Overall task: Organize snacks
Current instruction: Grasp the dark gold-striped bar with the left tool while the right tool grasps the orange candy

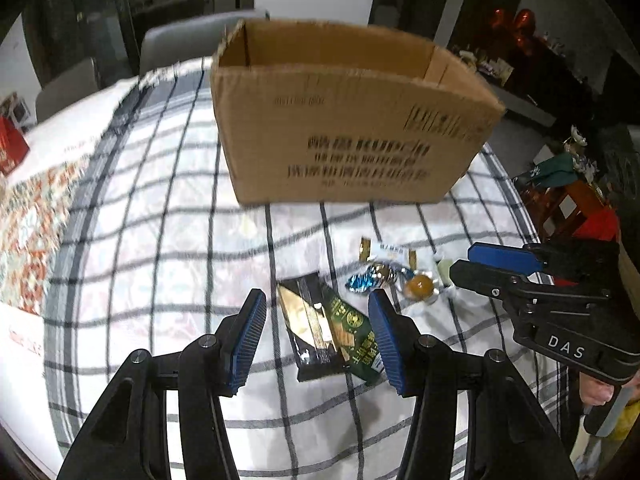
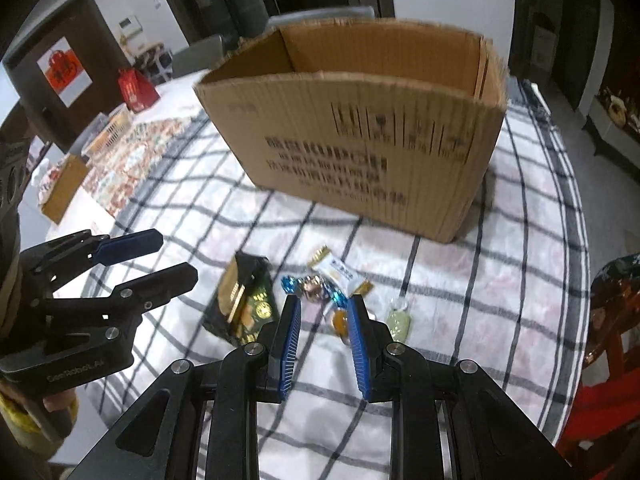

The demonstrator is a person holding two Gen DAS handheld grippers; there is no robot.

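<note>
An open cardboard box (image 1: 344, 128) (image 2: 360, 148) stands on the checked tablecloth. In front of it lie a dark green and black snack packet (image 1: 324, 328) (image 2: 244, 300), a blue foil candy (image 1: 368, 276) (image 2: 312, 286), a white and gold wrapped sweet (image 1: 386, 250) (image 2: 340, 272), an orange clear-wrapped sweet (image 1: 418, 286) (image 2: 339, 320) and a pale green sweet (image 2: 398, 322). My left gripper (image 1: 318, 304) is open and empty above the packet. My right gripper (image 2: 324, 304) (image 1: 460, 260) is open and empty above the candies.
The checked tablecloth (image 1: 160, 240) (image 2: 480, 280) covers a round table. A patterned runner (image 1: 28, 224) and a red gift bag (image 2: 136, 88) lie at the left. Grey chairs (image 1: 180, 40) stand behind the box. A red wooden chair (image 2: 612, 320) is at the right edge.
</note>
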